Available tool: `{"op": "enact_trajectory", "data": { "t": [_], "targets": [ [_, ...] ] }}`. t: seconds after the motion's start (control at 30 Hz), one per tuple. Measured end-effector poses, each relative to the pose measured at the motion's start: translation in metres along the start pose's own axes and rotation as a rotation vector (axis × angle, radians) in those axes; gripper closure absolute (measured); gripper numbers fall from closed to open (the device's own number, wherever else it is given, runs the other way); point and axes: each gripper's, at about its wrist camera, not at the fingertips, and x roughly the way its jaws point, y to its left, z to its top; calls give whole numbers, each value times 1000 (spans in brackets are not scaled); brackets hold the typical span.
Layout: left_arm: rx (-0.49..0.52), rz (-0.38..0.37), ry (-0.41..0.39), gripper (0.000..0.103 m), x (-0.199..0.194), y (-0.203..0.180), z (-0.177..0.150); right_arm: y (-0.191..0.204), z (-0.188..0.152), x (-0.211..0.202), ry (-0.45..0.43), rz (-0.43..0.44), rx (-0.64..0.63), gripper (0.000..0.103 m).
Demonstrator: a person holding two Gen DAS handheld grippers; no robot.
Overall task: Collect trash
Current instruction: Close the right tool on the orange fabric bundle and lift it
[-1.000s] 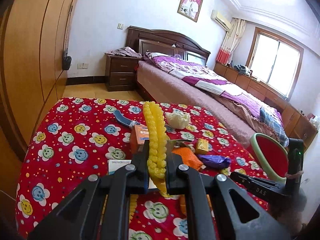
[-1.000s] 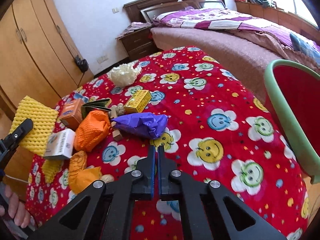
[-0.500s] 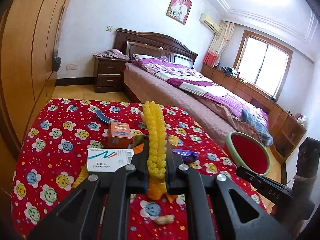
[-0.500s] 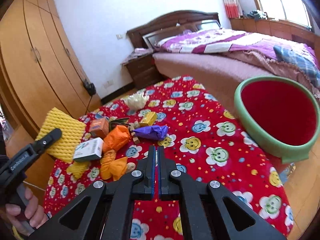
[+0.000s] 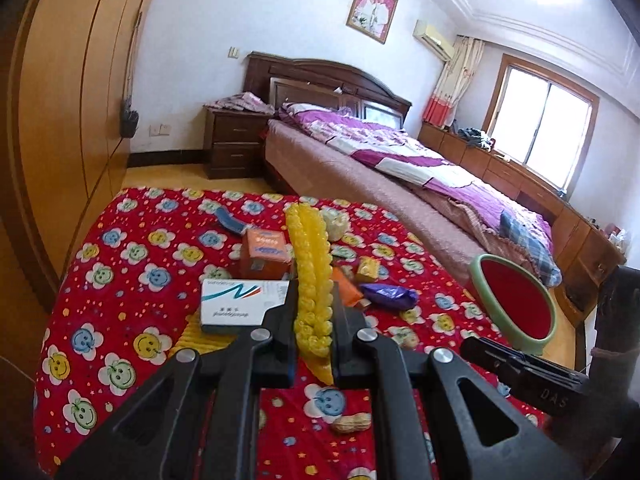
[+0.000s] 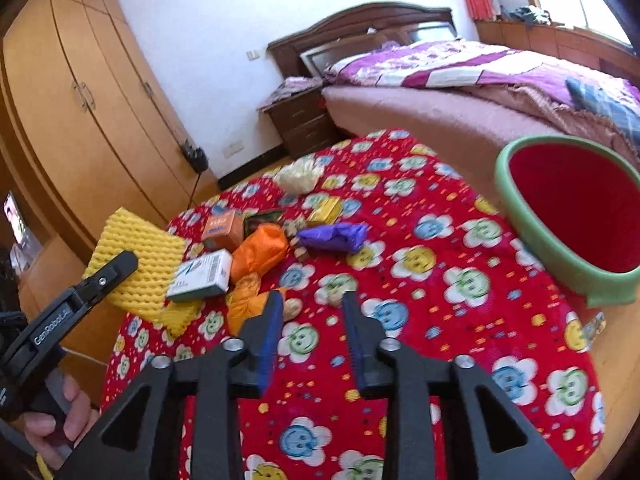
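Trash (image 6: 260, 254) is mostly left scattered on the surface (image 6: 440, 320); the bin (image 6: 532, 236) appears empty. Yellow foam netting (image 5: 314, 280) is pinched in the left tool (image 5: 314, 324); the right tool (image 6: 312, 328) is spread.

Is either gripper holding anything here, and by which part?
The left gripper is shut on the yellow foam net, clamped near one edge. The right gripper is open and holds nothing.
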Motion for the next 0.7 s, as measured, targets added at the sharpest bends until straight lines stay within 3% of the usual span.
{"op": "enact_trajectory", "data": {
  "t": [0.07,0.2,0.4,0.7],
  "targets": [
    [-14,16,12,92,4,8,-3,8,-1,10,20,5,-20,64],
    [-24,68,28,92,7,23,-8,25,-1,29,48,19,-51,46],
    [-48,139,30,92,11,48,-10,45,0,58,100,29,-85,45],
    [-109,156,36,92,14,75,-12,74,-3,95,126,-16,-207,45]
  ]
}}
